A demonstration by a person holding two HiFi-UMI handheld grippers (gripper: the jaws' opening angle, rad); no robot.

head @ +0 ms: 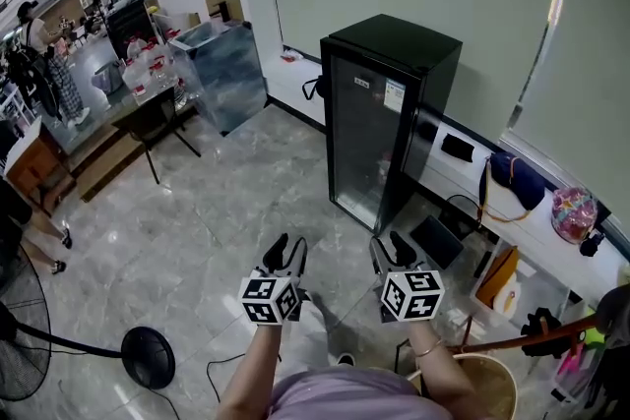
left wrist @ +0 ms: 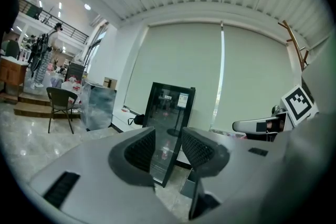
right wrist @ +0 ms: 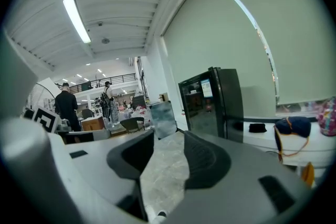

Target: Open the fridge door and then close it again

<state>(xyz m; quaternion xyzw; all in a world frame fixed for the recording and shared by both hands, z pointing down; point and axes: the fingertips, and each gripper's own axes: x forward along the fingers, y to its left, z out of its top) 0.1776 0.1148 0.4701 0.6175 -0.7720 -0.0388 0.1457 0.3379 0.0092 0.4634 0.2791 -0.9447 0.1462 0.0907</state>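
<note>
Left tongs (head: 286, 249) and right tongs (head: 392, 247) are both partly open, holding nothing, well short of the fridge (head: 379, 123), whose door (head: 356, 138) looks shut. So it's the approach step I'd say: next is closing in and hooking the door edge. Just floor (head: 246, 202) in between, and a fan base (head: 148, 357) sits off to the left.

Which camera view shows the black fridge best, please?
The head view: the whole fridge stands unobstructed, from top to floor. The left gripper view faces its glass door, but the left gripper covers the lower part. The right gripper view shows only its upper part, at an angle, above the right gripper.
</note>
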